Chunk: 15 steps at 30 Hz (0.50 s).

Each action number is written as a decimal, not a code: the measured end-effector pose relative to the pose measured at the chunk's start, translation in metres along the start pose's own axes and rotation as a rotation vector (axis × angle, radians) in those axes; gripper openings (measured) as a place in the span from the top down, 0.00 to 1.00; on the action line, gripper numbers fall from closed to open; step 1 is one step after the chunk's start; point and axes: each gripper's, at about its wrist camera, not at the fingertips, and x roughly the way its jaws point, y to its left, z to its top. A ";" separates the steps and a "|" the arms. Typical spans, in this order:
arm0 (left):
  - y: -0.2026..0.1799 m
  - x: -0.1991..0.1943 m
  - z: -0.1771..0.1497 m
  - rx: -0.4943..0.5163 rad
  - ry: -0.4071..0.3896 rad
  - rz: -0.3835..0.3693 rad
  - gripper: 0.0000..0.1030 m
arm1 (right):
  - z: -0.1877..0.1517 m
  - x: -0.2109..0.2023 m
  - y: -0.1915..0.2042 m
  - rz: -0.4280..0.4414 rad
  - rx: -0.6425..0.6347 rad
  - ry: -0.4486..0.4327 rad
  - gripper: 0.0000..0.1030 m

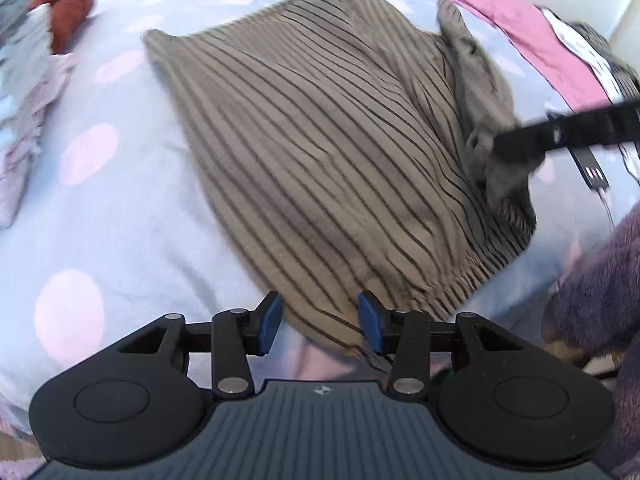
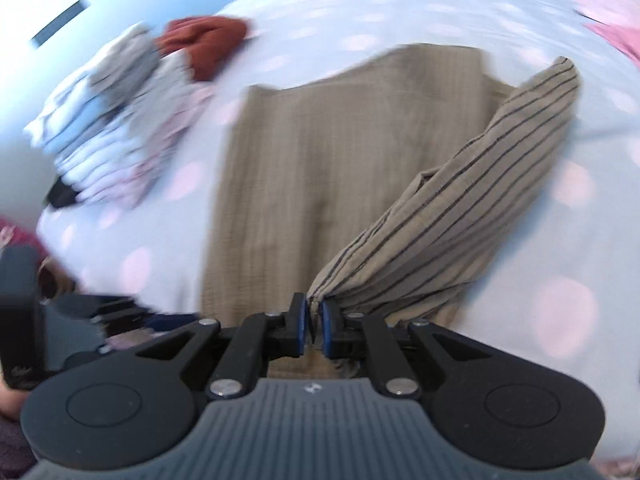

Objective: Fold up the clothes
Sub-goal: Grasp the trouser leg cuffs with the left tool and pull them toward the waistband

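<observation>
A tan garment with thin dark stripes lies spread on a pale blue bedspread with pink dots. My left gripper is open, its blue pads on either side of the garment's near elastic edge. My right gripper is shut on a bunched corner of the striped garment and holds it lifted above the flat part. In the left wrist view the right gripper shows at the right, pinching the garment's grey inner side.
A stack of folded light clothes with a rust-red piece on top lies at the left. A pink cloth lies at the far right. A purple fuzzy sleeve is at the right edge.
</observation>
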 end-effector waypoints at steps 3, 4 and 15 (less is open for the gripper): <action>0.017 -0.010 -0.001 -0.078 -0.040 0.026 0.61 | 0.001 0.008 0.022 0.078 -0.088 0.028 0.91; 0.022 -0.014 -0.002 -0.103 -0.053 0.038 0.61 | -0.001 0.010 0.029 0.102 -0.113 0.038 0.91; 0.041 -0.031 -0.012 -0.165 -0.082 0.019 0.61 | -0.036 0.051 0.074 0.144 -0.339 0.195 0.91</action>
